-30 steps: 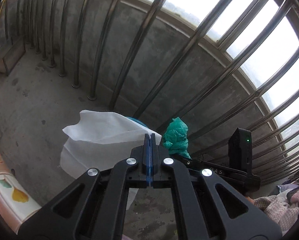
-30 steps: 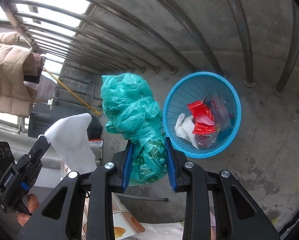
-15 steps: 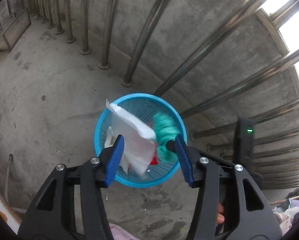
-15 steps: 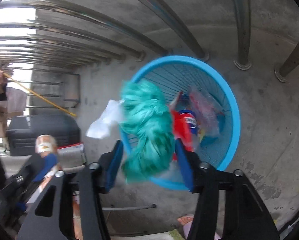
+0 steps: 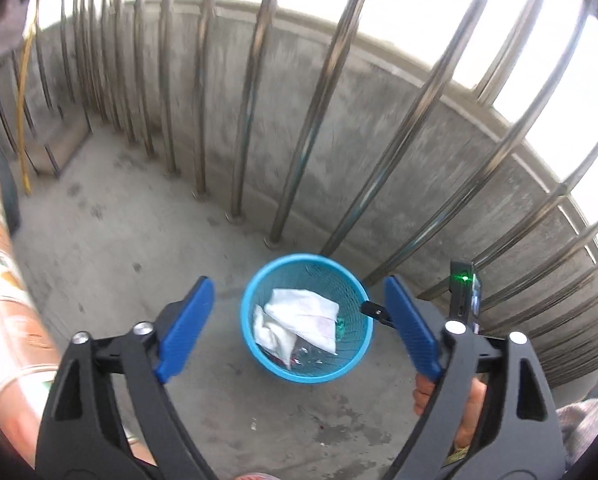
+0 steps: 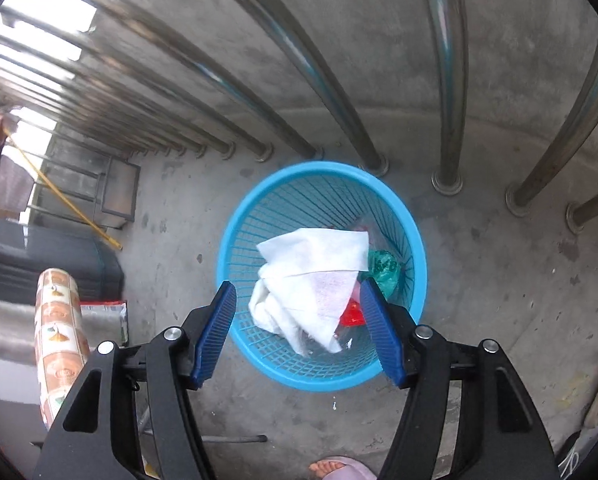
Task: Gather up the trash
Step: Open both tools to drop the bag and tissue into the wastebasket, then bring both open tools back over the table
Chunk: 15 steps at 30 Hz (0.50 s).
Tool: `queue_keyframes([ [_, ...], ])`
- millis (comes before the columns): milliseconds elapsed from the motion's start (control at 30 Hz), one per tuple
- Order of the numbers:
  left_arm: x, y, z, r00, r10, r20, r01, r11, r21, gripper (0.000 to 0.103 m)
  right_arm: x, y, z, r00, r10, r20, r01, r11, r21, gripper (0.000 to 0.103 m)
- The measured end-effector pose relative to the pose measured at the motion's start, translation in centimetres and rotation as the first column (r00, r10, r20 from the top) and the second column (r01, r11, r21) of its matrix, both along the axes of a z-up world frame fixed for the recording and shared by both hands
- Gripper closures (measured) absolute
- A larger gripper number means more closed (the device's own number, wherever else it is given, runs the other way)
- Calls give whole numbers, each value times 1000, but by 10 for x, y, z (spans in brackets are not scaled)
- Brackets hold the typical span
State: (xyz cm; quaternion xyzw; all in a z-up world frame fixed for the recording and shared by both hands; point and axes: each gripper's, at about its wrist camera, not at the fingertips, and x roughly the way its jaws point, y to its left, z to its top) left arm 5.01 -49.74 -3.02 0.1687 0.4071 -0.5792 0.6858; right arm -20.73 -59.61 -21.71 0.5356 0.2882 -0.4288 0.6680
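Observation:
A blue mesh basket (image 5: 255, 344) (image 6: 235, 240) stands on the concrete floor by the railing. A white paper sheet (image 5: 305, 316) (image 6: 319, 264) lies on top of the trash inside it. A green plastic bag (image 6: 385, 268) (image 5: 341, 326) lies beside the sheet, mostly hidden, with a red wrapper (image 6: 353, 316) below. My left gripper (image 5: 299, 290) is open and empty above the basket. My right gripper (image 6: 297, 294) is open and empty above the basket; its tip shows in the left wrist view (image 5: 375, 312).
Steel railing bars (image 6: 451, 80) and a low concrete wall (image 5: 339, 128) stand just behind the basket. A patterned roll (image 6: 59, 340) and a dark box (image 6: 39, 260) are at the left. A yellow stick (image 6: 59, 196) leans by a small metal frame.
Both grippers opened: the left let go of the white sheet and the right let go of the green bag. Both pieces fell into the basket and both grippers rose.

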Motion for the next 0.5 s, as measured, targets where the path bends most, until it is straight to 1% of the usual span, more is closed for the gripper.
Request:
queue_keyframes([
  [67, 0, 25, 18, 1000, 5, 27, -4, 1000, -31, 16, 6, 12, 27, 999, 33, -16, -34, 997, -63, 40],
  [133, 1, 52, 34, 999, 19, 37, -17, 999, -47, 13, 18, 30, 57, 996, 71, -48, -76, 988, -132, 37],
  [200, 4, 84, 49, 999, 39, 37, -37, 998, -60, 11, 31, 48, 87, 992, 104, -71, -117, 972, -203, 30],
  [267, 6, 111, 61, 998, 59, 37, -56, 996, -68, 10, 43, 67, 117, 986, 136, -92, -157, 948, -276, 23],
  [333, 11, 147, 72, 994, 100, 40, -96, 992, -84, 9, 57, 88, 148, 978, 171, -117, -202, 914, -352, 17],
  [367, 12, 161, 77, 992, 120, 40, -116, 989, -91, 9, 65, 100, 164, 973, 191, -132, -228, 892, -390, 13],
  [400, 14, 177, 81, 989, 142, 38, -138, 986, -99, 9, 71, 109, 176, 968, 203, -146, -247, 875, -417, 11],
  [433, 18, 197, 85, 984, 173, 31, -168, 979, -111, 9, 80, 120, 190, 962, 221, -162, -272, 850, -450, 10],
  [467, 21, 213, 89, 980, 198, 29, -193, 974, -121, 9, 90, 134, 203, 953, 247, -177, -303, 820, -485, 7],
  [500, 24, 229, 93, 974, 225, 31, -219, 967, -132, 9, 98, 144, 215, 945, 267, -187, -326, 797, -508, 6],
])
